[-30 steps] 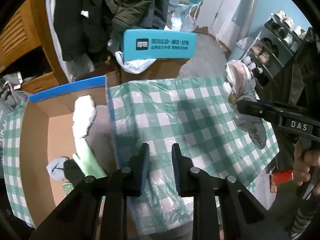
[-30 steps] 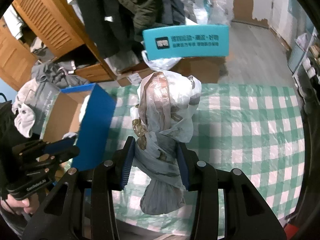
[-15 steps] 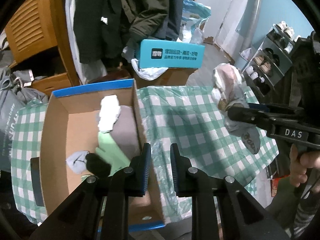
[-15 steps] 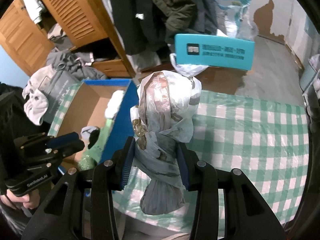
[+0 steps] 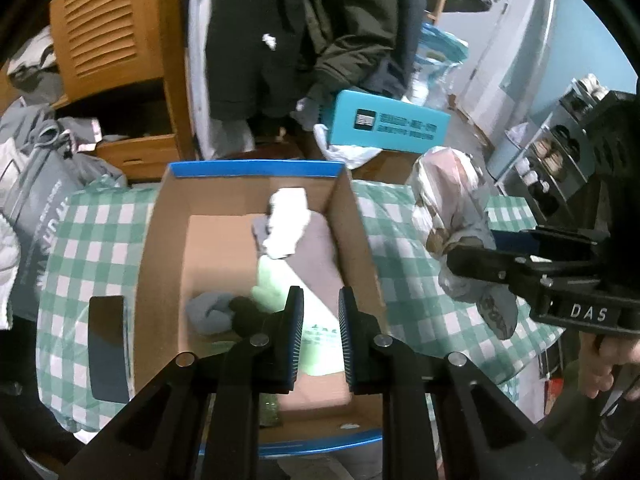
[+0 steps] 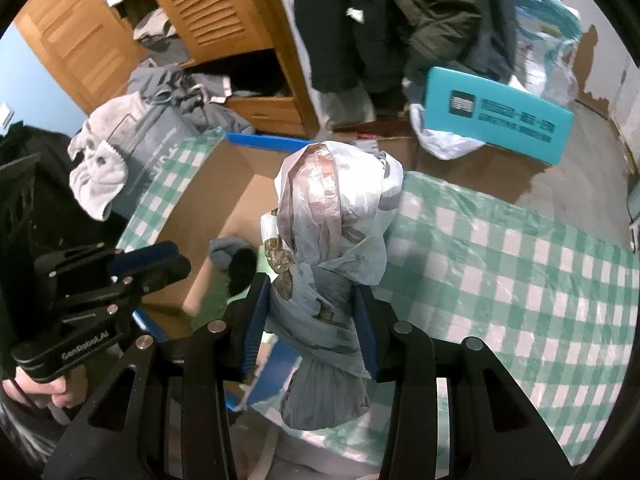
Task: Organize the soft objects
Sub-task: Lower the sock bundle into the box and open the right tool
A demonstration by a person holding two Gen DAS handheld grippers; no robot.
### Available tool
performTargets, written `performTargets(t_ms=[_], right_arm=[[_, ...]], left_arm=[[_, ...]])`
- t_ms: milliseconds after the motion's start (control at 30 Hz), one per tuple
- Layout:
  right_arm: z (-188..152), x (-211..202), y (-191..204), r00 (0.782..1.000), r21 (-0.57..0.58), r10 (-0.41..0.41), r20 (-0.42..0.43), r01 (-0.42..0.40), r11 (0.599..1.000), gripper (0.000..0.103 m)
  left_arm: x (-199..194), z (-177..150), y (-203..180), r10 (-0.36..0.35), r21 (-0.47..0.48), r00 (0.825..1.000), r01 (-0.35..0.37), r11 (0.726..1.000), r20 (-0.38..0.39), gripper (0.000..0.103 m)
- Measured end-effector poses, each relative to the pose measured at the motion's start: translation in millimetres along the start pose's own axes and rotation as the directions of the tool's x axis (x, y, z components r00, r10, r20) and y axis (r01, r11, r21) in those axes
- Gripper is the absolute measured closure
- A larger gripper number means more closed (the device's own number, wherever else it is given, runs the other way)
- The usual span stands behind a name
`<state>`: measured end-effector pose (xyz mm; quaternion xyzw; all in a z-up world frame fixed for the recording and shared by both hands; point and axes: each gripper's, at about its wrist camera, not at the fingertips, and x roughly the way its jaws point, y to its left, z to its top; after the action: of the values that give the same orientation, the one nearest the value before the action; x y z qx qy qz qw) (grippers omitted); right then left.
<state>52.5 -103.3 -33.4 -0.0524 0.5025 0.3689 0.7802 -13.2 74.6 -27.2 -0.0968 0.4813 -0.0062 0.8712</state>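
Note:
My right gripper (image 6: 312, 292) is shut on a knotted plastic bag bundle (image 6: 332, 216), holding it in the air beside the right wall of an open cardboard box (image 5: 160, 240). The bundle also shows in the left wrist view (image 5: 452, 216). The box has a blue rim and holds a white sock (image 5: 288, 222), a green item (image 5: 276, 280), a grey sock ball (image 5: 210, 312) and a black one (image 5: 246, 314). My left gripper (image 5: 320, 312) hangs over the box's near right part, empty, jaws a small gap apart.
The box stands on a green-and-white checked tablecloth (image 6: 520, 264). A dark flat object (image 5: 108, 348) lies left of the box. A teal box (image 5: 388, 126), hanging coats (image 5: 320, 32), a wooden wardrobe (image 5: 112, 40) and a shoe rack (image 5: 560, 160) stand behind.
Both grippers have swung left. The left one now hangs over the box instead of the cloth. The right one has carried the bundle up to the box's right wall.

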Motion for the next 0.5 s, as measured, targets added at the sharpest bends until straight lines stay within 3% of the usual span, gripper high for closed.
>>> performTargets(t_ms=[500], right_arm=[[21,41,42,0.998,-0.043,0.031,-0.06,-0.034,0.998,0.063]], left_arm=[[-9,0,40,0.044,-0.065,0.999,-0.043,0.997,0.021,0.086]])
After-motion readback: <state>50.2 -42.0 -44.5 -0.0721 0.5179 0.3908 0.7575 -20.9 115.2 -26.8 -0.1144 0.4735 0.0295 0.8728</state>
